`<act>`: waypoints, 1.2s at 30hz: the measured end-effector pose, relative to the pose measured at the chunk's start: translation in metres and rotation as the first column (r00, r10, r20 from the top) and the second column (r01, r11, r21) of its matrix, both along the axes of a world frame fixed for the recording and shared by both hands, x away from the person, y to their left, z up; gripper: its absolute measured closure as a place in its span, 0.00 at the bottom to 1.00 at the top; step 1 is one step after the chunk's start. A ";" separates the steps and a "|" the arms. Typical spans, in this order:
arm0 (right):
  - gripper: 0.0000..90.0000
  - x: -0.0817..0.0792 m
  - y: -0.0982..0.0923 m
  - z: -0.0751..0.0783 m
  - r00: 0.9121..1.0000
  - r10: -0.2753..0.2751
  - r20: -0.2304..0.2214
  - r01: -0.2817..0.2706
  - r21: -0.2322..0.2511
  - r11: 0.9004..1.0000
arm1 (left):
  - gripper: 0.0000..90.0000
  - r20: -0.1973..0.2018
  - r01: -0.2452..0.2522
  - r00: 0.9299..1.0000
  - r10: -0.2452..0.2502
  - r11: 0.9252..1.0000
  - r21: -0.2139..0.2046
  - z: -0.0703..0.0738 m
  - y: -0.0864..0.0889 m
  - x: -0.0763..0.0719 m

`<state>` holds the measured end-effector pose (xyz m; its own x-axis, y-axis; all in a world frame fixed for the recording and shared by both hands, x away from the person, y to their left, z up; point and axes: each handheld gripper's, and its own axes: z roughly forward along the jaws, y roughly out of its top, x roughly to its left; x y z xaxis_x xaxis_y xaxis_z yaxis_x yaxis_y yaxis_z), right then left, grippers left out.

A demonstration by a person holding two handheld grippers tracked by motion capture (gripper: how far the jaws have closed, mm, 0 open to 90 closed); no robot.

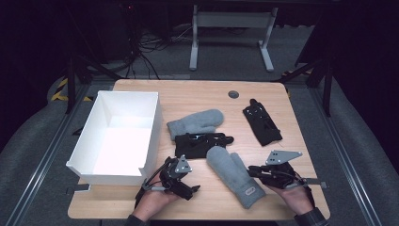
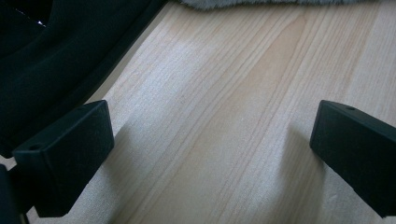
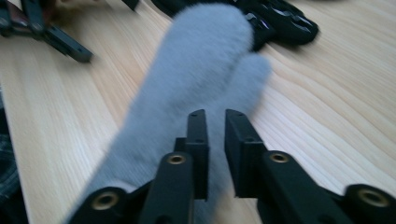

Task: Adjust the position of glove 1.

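Observation:
A grey mitten [image 1: 233,175] lies near the table's front, cuff toward me. My right gripper [image 1: 253,171] points at its right edge. In the right gripper view its jaws [image 3: 215,116] stand almost together, just over the mitten [image 3: 201,60], with nothing visibly pinched. A black glove [image 1: 202,143] lies above that mitten, and a second grey mitten [image 1: 195,122] lies behind it. My left gripper [image 1: 187,178] rests at the front, left of the near mitten. Its jaws [image 2: 210,154] are wide open over bare wood, with the black glove [image 2: 42,60] at the upper left.
A white open box [image 1: 153,127] stands on the left of the wooden table [image 1: 207,94]. Another black glove [image 1: 262,122] lies at the back right. A round grommet [image 1: 233,94] sits near the far edge. The left gripper [image 3: 56,37] shows in the right gripper view.

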<state>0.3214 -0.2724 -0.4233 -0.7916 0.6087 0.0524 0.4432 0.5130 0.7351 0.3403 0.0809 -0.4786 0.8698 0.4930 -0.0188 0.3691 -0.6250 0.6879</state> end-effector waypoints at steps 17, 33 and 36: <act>1.00 -0.007 -0.025 -0.019 0.997 0.035 -0.072 -0.041 -0.078 0.996 | 0.55 -0.026 -0.036 0.999 0.036 0.999 0.003 0.019 -0.015 -0.002; 1.00 -0.007 -0.014 -0.023 0.985 0.127 -0.115 -0.136 -0.070 0.988 | 1.00 -0.105 -0.026 0.994 0.024 1.000 -0.018 0.021 -0.056 0.023; 1.00 -0.008 -0.009 -0.023 0.980 0.158 -0.124 -0.167 -0.063 0.984 | 1.00 -0.108 -0.018 0.994 0.017 1.000 -0.013 0.021 -0.062 0.024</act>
<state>0.3129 -0.2811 -0.4466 -0.8712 0.4780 0.1117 0.4307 0.6352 0.6411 0.3641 0.0191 -0.4580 0.8536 0.5072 -0.1187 0.4523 -0.6086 0.6520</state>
